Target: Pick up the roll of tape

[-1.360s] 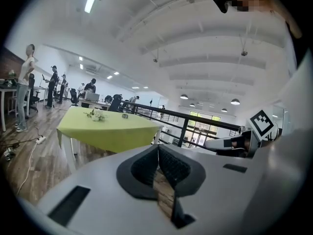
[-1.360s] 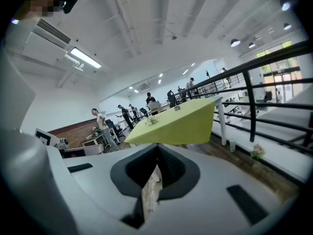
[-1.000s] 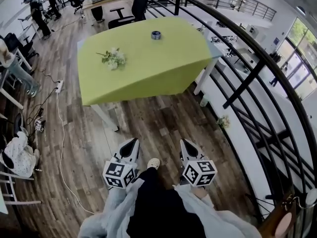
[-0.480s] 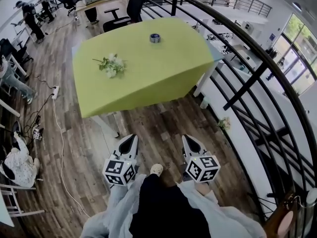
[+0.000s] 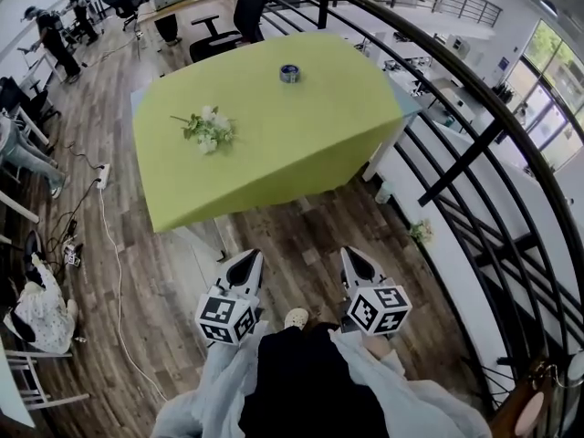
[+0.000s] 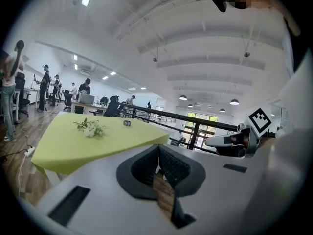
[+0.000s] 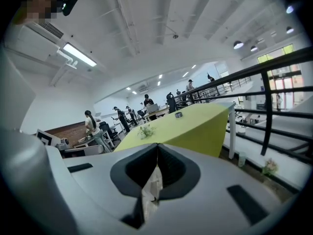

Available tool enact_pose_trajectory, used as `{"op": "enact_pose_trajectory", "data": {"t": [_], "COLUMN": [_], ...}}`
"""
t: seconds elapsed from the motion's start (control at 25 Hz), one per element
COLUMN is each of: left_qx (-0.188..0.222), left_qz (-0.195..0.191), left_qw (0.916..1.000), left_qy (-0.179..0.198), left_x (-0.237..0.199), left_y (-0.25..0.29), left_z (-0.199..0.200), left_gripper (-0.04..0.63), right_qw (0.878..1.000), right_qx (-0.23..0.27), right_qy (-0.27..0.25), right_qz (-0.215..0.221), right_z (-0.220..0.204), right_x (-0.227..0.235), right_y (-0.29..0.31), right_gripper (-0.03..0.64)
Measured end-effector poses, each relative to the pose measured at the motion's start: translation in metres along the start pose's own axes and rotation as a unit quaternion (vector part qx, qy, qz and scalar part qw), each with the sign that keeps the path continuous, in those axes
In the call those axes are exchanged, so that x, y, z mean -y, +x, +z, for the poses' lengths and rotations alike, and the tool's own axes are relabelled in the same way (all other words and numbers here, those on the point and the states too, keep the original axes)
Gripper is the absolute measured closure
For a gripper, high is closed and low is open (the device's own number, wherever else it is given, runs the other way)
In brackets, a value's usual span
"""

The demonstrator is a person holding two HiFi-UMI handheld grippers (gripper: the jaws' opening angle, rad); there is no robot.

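My left gripper [image 5: 248, 261]: jaws together, empty.
My right gripper [image 5: 353, 257]: jaws together, empty.
Roll of tape [image 5: 289, 73]: far on the green surface [image 5: 301, 144]; print too small to read.

On the table [image 5: 301, 135], the roll of tape [image 5: 289, 73] lies near the far edge, and the flowers [image 5: 208, 130] lie toward the left side, well apart from it. A chair [image 5: 248, 3] stands behind the table and a railing [image 5: 467, 158] runs along its right. The left hand-held gripper [image 5: 246, 263] and the right hand-held gripper [image 5: 356, 261] are side by side before its near edge.

Bright, even daylight; strong fisheye warp; edges perhaps soft.
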State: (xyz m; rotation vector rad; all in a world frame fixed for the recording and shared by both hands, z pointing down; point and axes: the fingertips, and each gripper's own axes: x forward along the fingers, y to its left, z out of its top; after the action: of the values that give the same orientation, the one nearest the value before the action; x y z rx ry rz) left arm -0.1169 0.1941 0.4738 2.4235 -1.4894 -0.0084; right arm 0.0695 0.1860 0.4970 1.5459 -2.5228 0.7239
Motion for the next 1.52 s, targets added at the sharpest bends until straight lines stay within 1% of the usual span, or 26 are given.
{"op": "enact_pose_trajectory", "data": {"t": [0.04, 0.16, 0.24, 0.28, 0.4, 0.6, 0.8, 0.92, 1.2, 1.4, 1.52], "left_qx": [-0.001, -0.004, -0.007, -0.009, -0.014, -0.014, -0.01, -0.007, -0.002, -0.007, -0.01], "left_qz": [-0.002, -0.004, -0.006, -0.006, -0.004, 0.001, 0.012, 0.014, 0.036, 0.052, 0.057], "left_qw": [1.0, 1.0, 1.0, 0.9999, 0.9999, 0.9999, 0.9998, 0.9998, 0.9993, 0.9986, 0.9983], "left_qy": [0.0, -0.001, -0.002, -0.002, -0.002, 0.0, -0.01, -0.008, -0.015, -0.011, -0.01], "left_x": [-0.001, 0.0, 0.001, 0.001, -0.001, -0.005, -0.015, -0.018, -0.038, -0.048, -0.053], "left_y": [0.002, 0.009, 0.012, 0.014, 0.023, 0.046, 0.078, 0.103, 0.156, 0.187, 0.205], "left_z": [0.0, -0.001, -0.004, -0.006, -0.008, -0.003, 0.008, 0.018, 0.025, 0.03, 0.032], "left_gripper": [0.578, 0.578, 0.578, 0.578, 0.578, 0.578, 0.578, 0.578, 0.578, 0.578, 0.578], "right_qw": [1.0, 0.999, 0.998, 0.998, 0.998, 0.997, 0.996, 0.997, 0.998, 0.996, 0.996], "right_qx": [0.003, 0.013, 0.025, 0.027, 0.022, 0.019, 0.012, 0.007, -0.004, -0.005, -0.012], "right_qy": [0.002, 0.029, 0.055, 0.06, 0.064, 0.071, 0.077, 0.072, 0.055, 0.07, 0.068], "right_qz": [0.002, 0.011, 0.013, 0.013, 0.01, 0.011, 0.034, 0.036, 0.038, 0.047, 0.054], "right_z": [0.002, 0.007, 0.01, 0.012, 0.015, 0.028, 0.048, 0.063, 0.086, 0.101, 0.107], "right_x": [0.0, 0.001, 0.005, 0.008, 0.018, 0.039, 0.051, 0.066, 0.102, 0.122, 0.131], "right_y": [0.002, 0.004, 0.003, 0.004, 0.008, 0.029, 0.058, 0.073, 0.113, 0.14, 0.157], "right_gripper": [0.607, 0.537, 0.518, 0.498, 0.421, 0.359, 0.339, 0.339, 0.342, 0.354, 0.353]}}
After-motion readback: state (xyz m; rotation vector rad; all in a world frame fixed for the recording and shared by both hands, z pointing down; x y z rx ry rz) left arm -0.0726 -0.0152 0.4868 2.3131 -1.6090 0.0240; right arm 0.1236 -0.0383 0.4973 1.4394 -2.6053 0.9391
